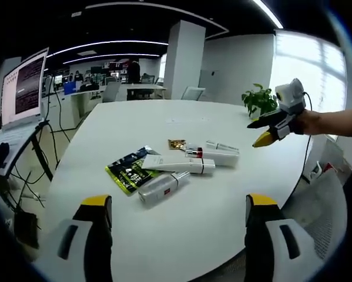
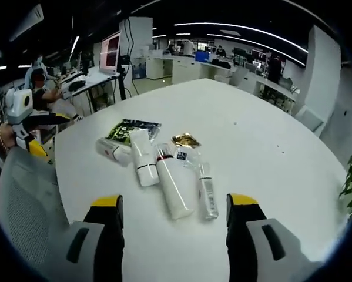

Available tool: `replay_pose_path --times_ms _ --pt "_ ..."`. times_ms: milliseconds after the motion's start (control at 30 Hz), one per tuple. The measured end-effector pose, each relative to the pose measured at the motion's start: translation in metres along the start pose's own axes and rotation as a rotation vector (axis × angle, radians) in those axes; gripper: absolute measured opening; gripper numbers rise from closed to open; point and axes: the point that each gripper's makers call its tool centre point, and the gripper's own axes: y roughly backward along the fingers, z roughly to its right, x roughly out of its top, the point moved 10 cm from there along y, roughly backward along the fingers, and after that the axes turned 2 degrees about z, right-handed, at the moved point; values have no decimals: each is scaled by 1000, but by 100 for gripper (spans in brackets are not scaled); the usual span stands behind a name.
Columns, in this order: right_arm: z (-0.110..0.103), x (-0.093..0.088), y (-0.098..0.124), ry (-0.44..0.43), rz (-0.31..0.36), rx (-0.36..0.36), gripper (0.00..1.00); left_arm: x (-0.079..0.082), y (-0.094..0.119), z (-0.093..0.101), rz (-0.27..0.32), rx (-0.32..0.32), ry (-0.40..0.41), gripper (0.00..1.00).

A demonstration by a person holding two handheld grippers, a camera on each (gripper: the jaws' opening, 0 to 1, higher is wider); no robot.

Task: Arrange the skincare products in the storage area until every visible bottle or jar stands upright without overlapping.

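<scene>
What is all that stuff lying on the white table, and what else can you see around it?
White tubes and bottles: four, white with red or clear caps, lying flat in a cluster mid-table.
Green sachet: one, green and black, flat at the cluster's edge.
Gold sachet: one, small, beside the tubes.
Table: one, white, round-edged.
Laptop: one, screen lit, on a stand off the table's edge.
Potted plant: one, green, at the table's far side.
Grey chair: one, mesh, beside the table.
Left gripper: yellow-tipped jaws apart, empty, above the table.
Right gripper: yellow-tipped jaws apart, empty, near the tubes.
</scene>
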Motion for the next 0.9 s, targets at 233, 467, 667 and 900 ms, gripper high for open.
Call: replay_pose_path --times_ms 233,467,667,900 --pt "-2 10 -35 64 -57 46 65 0 0 1 -1 -1 9 88" --pt "1 17 -64 107 -111 71 61 -1 0 -1 -5 0 20 87" --pt "7 15 -86 148 -171 87 56 0 0 1 8 -7 41 89" --pt "0 12 -106 227 -233 130 51 0 -1 -1 0 -5 55 89"
